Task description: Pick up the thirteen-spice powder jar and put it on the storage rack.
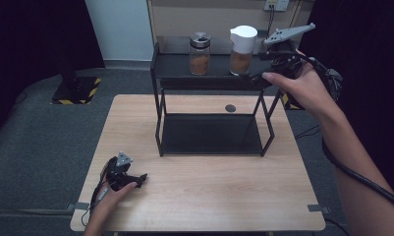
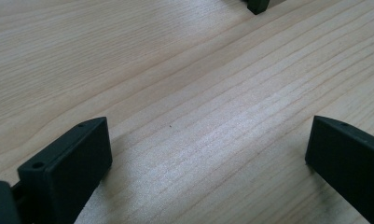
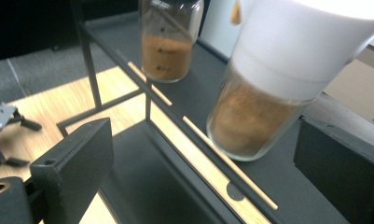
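On rack's top shelf, white-lidded jar (image 3: 264,88) just ahead of open right gripper (image 3: 208,154)

You face a light wooden desk (image 1: 199,196) standing on grey carpet floor (image 1: 37,142). At far left, a black base with yellow-and-black hazard stripes (image 1: 76,91) sits on that carpet. Beyond it, a pale white wall panel (image 1: 118,29) meets a beige board (image 1: 209,14) carrying a white power socket (image 1: 276,5). Both sides fade into darkness.
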